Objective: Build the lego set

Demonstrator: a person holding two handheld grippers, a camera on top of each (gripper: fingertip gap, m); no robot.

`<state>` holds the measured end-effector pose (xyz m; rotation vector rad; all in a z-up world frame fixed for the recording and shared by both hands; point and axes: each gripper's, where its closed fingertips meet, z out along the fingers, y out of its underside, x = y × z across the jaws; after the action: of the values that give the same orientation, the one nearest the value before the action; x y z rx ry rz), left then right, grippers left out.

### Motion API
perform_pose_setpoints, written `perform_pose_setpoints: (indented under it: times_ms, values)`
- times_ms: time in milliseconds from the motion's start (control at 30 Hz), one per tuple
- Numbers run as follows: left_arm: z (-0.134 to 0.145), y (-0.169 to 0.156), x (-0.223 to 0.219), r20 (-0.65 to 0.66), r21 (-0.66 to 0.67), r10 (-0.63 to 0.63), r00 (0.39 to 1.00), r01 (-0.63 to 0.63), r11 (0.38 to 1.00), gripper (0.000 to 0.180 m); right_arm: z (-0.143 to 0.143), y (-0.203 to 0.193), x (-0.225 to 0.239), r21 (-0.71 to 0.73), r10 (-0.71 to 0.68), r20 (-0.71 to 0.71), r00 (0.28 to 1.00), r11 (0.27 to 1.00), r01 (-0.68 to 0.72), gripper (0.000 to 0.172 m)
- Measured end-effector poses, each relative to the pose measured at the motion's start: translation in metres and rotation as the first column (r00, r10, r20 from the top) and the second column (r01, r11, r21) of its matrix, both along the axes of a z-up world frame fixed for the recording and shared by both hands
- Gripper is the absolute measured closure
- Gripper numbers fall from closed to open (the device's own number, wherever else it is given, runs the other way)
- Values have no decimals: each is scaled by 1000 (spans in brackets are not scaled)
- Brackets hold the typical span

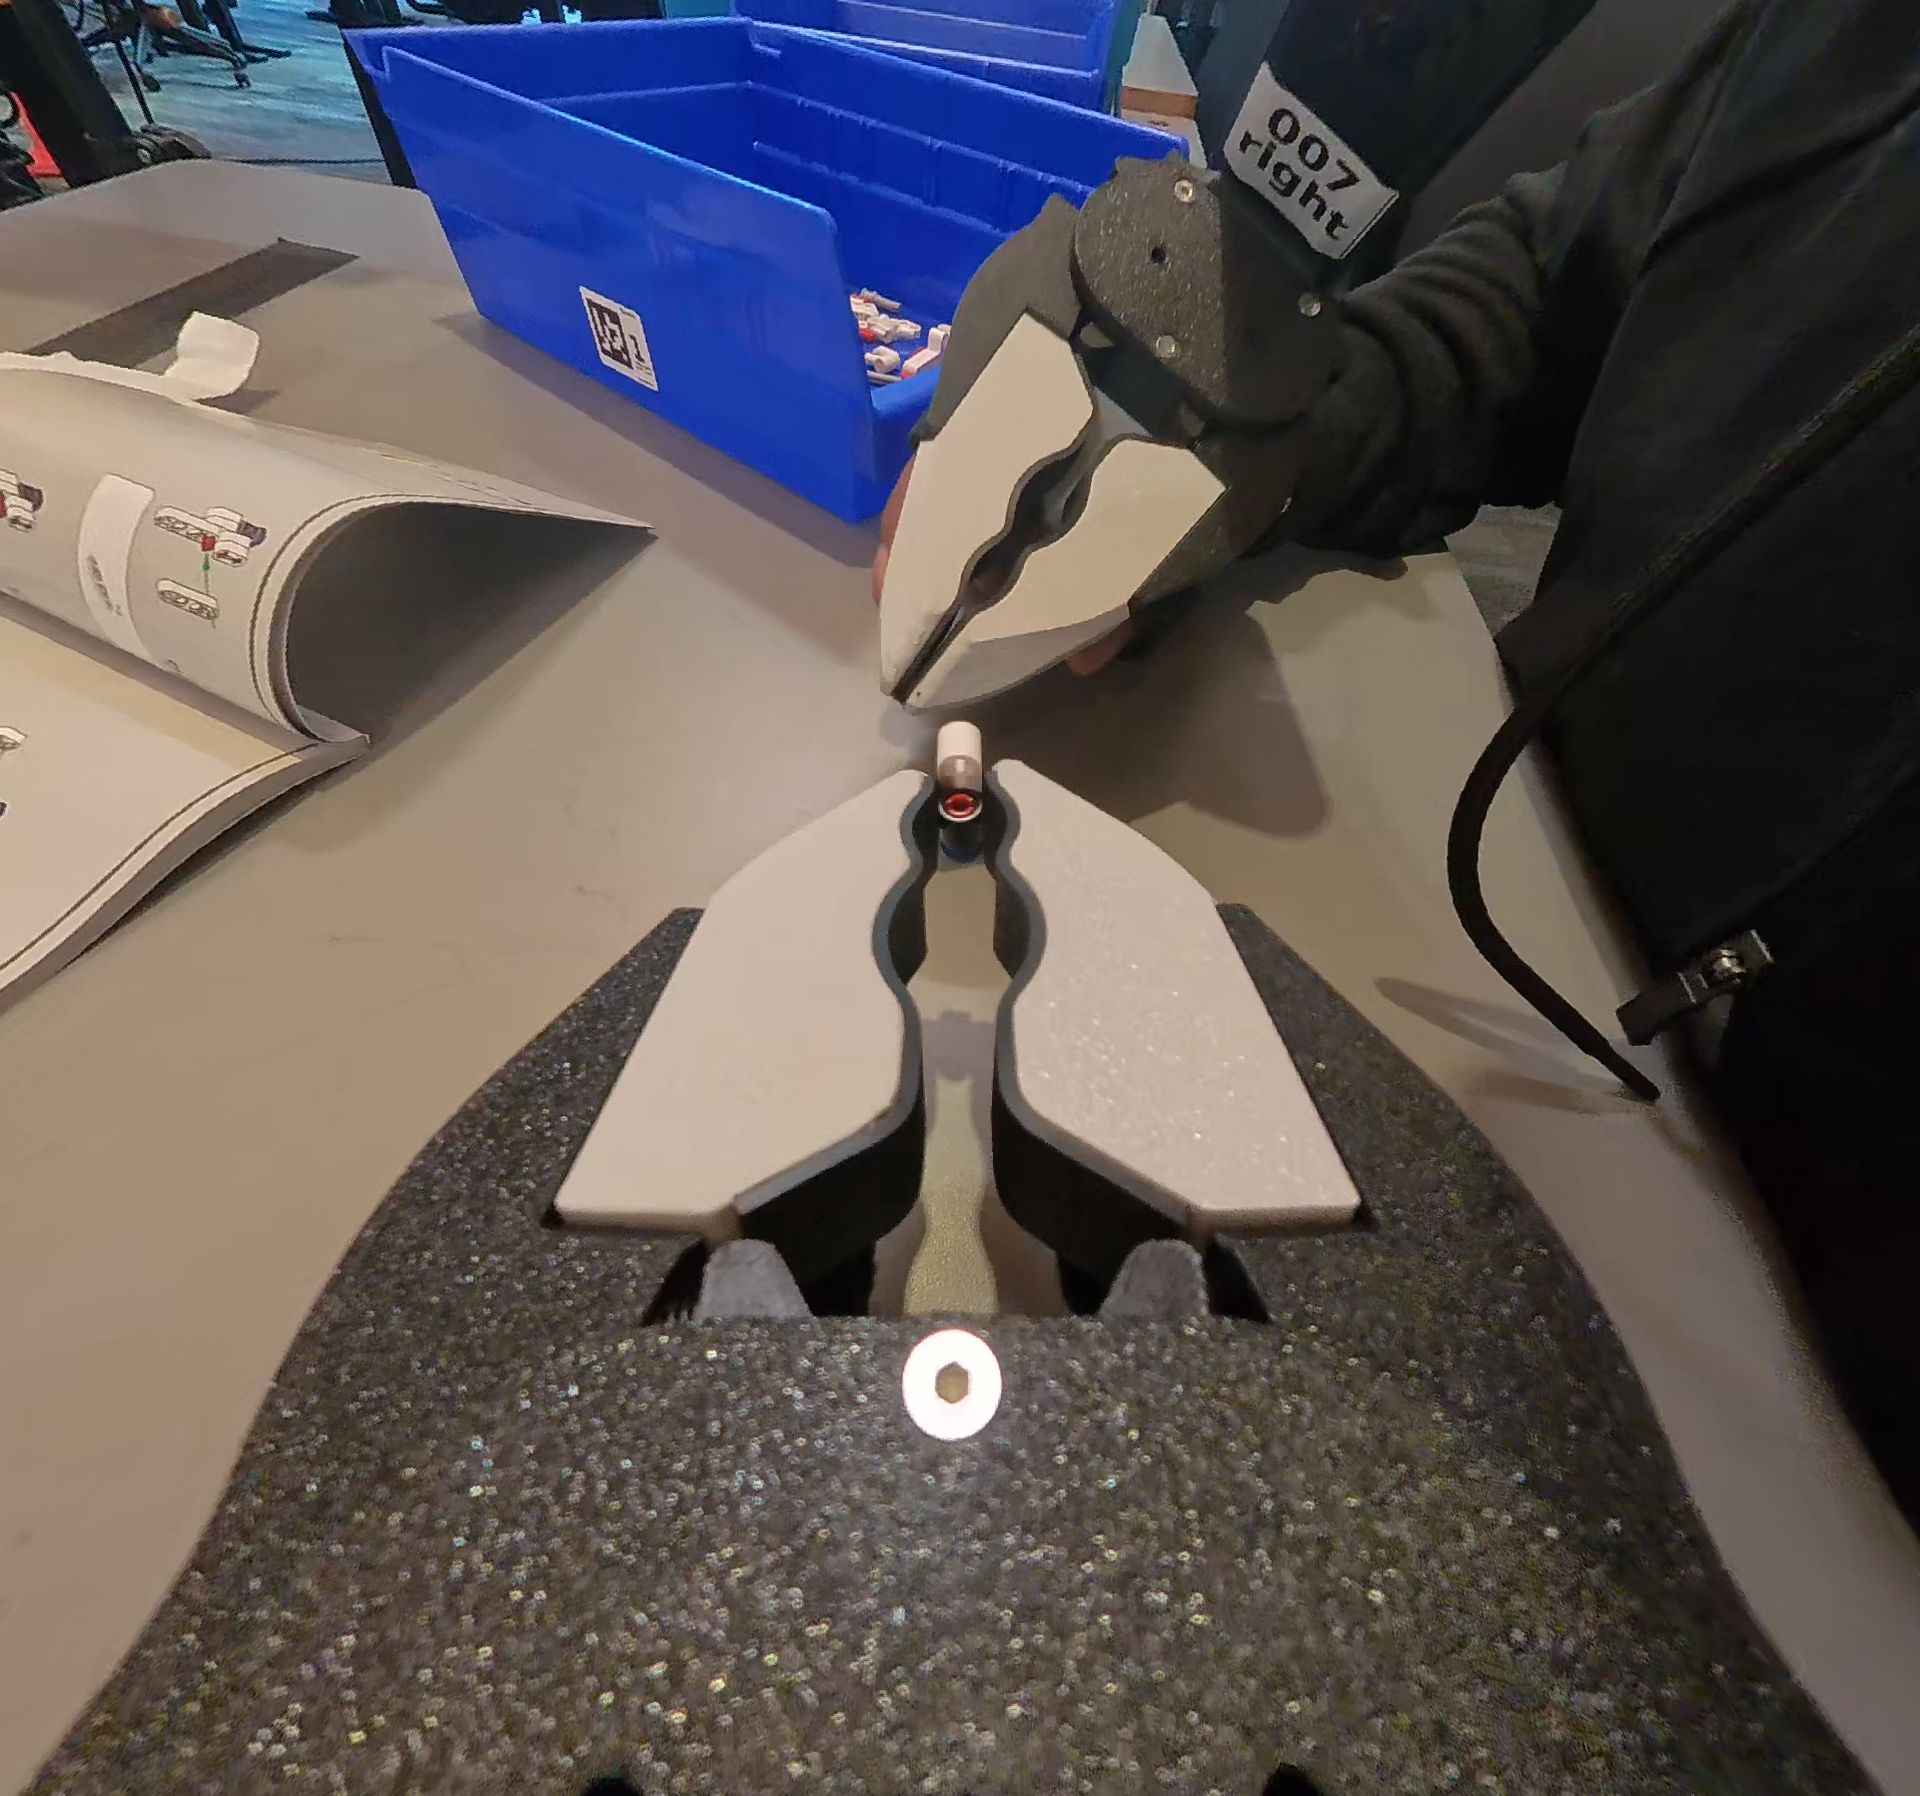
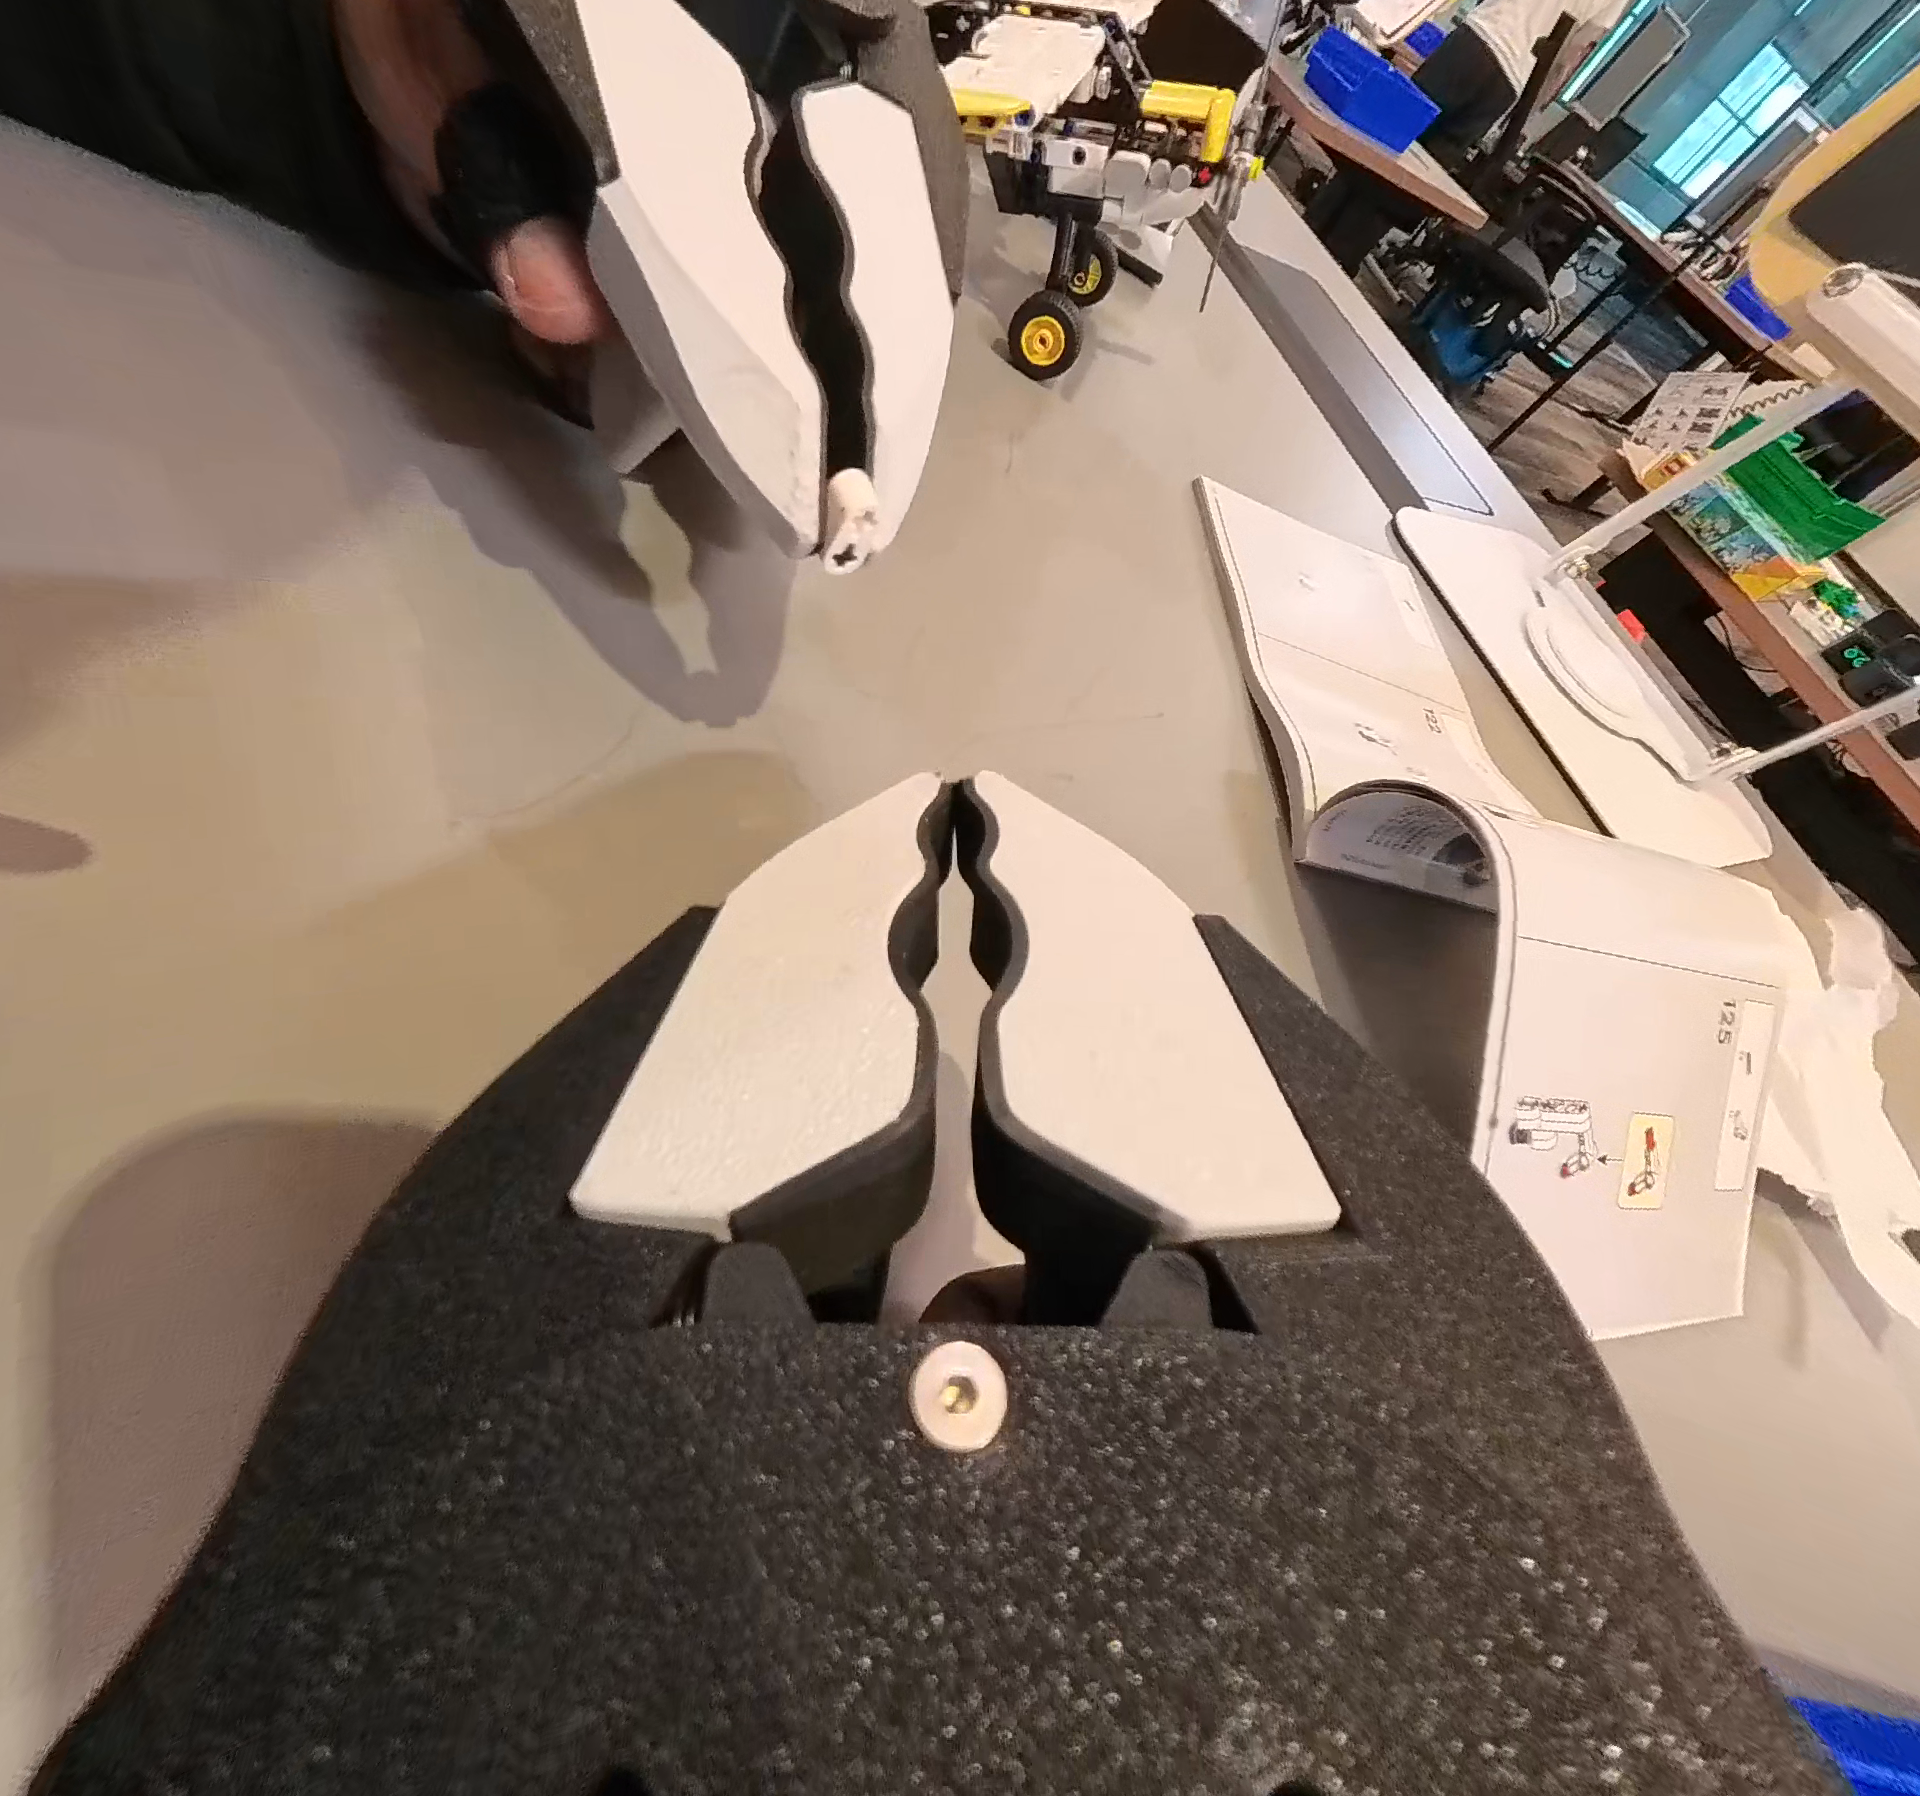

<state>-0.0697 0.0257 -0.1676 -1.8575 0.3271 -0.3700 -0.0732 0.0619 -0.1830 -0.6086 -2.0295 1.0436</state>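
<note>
- Our left gripper (image 1: pixel 958 790) hovers over the grey table (image 1: pixel 623 811), its fingers clamped on a small white connector piece (image 1: pixel 958 754) that pokes out past the tips; a red ring and a blue bit sit just behind it in the notch.
- From the right wrist view, that same left gripper (image 2: pixel 847 520) tilts down from the far left, with the white piece's cross-shaped hole facing us.
- Our right gripper (image 2: pixel 956 790) has its jaws pressed together on nothing, tips aimed at the white piece and just short of it.
- A gloved hand (image 1: pixel 1382 437) grips the right gripper's body.
- Far behind stands a blue bin (image 1: pixel 644 219) holding small white and red parts (image 1: pixel 899 338).
- An open instruction booklet (image 1: pixel 208 551) lies at the left; a toy vehicle (image 2: pixel 1101 146) stands far off.
</note>
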Motion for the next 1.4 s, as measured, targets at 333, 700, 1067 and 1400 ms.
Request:
perform_pose_setpoints:
  times_ms: [333, 700, 1067, 1400]
  values:
    - [20, -16, 5, 167, 29, -18, 986, 13, 999, 173, -10, -12, 0, 52, 58, 55, 997, 997, -60, 169]
    - [6, -158, -74, 176, -70, 467, 867, -462, 884, 173, -2, -138, -33, -115, 321, 208, 924, 946, -302, 154]
    - [5, -262, -120, 188, -34, 673, 715, -681, 732, 173, -28, -269, -117, 21, 416, 266, 870, 899, -436, 132]
    - [11, -264, -117, 236, 0, 637, 734, -655, 755, 173, -41, -282, -120, 83, 437, 337, 834, 868, -489, 153]
